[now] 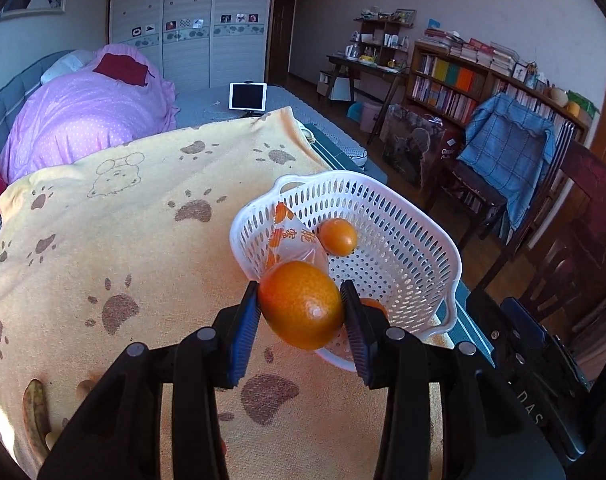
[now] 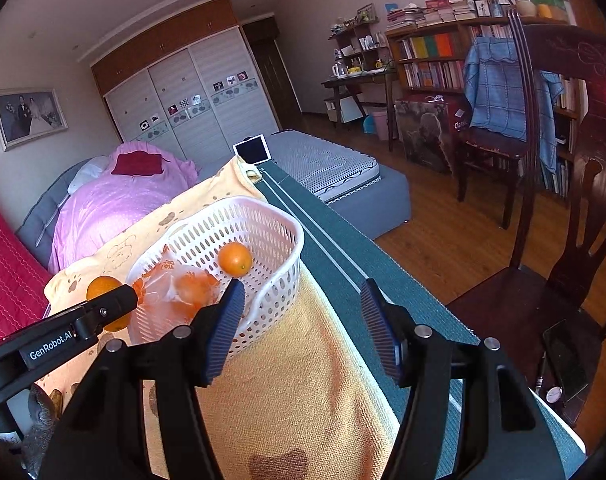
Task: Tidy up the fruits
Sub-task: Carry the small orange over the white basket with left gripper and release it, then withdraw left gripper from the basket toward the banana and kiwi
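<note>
At lower centre of the left wrist view, the left gripper [image 1: 303, 308] clenched an orange [image 1: 301, 305] at the near rim of the white basket [image 1: 415, 216], which held a smaller orange [image 1: 337, 236] and a bagged one [image 2: 191, 290]. The right gripper [image 2: 303, 308] hung released over the yellow towel [image 2: 295, 392], low in its frame.

Left gripper [image 1: 303, 306]: jaws partly closed, clamped on an orange [image 1: 301, 304] from both sides, blue ribbed pads [image 1: 247, 334] pressed against the fruit. It's raised, tips pointing forward. In the right wrist view its black finger [image 2: 103, 310] enters from the left edge, orange partly hidden behind it. Right gripper [image 2: 301, 312]: jaws spread wide, nothing between the pads [image 2: 225, 328], pointing forward, low, just right of the left one.
</note>
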The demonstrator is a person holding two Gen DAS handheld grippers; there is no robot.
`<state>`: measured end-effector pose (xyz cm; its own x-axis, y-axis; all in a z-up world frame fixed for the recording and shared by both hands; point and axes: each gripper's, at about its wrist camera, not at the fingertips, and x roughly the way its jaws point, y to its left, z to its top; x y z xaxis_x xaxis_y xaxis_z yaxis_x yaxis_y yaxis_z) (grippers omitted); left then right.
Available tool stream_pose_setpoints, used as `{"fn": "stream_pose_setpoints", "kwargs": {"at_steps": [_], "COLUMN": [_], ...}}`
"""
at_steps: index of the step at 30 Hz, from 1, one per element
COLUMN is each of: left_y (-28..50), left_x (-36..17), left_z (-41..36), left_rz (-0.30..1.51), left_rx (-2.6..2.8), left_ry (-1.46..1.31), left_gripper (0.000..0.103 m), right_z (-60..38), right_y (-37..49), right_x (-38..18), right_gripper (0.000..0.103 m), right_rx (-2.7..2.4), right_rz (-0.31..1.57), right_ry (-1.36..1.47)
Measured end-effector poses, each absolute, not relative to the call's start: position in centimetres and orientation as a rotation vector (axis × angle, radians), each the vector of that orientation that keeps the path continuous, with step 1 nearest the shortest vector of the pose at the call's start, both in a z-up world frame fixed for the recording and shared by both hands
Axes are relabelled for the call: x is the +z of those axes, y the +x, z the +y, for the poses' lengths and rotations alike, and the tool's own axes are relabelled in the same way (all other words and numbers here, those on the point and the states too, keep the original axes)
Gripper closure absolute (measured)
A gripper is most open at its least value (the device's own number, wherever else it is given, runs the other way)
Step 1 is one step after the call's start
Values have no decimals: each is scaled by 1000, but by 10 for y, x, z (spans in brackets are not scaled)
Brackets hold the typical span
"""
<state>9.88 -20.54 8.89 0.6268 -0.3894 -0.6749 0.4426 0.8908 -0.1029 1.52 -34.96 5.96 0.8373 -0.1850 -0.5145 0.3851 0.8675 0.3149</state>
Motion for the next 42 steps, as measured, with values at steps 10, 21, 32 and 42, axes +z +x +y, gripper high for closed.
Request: {"fn": "stream_pose_setpoints", "kwargs": {"at_steps": [10,21,32,42], "left_y": [98,95,86,79], "left_x": [86,84,86,84], "left_z": [-201,-184,-162,-130], "left_rz": [746,751,754,770], "left_rx": [-480,-430,-375,-283], "left_ry": [50,39,21,20], "left_gripper": [47,47,35,20], "right_z": [-350,-349,-350,-325], "right_y": [15,15,14,7], "right_x": [58,59,68,79], "right_gripper": [41,41,41,41], "right_rx": [-309,-306,-251,-158], "right_rz": [499,498,495,490], "right_ry": [433,430,470,437]}}
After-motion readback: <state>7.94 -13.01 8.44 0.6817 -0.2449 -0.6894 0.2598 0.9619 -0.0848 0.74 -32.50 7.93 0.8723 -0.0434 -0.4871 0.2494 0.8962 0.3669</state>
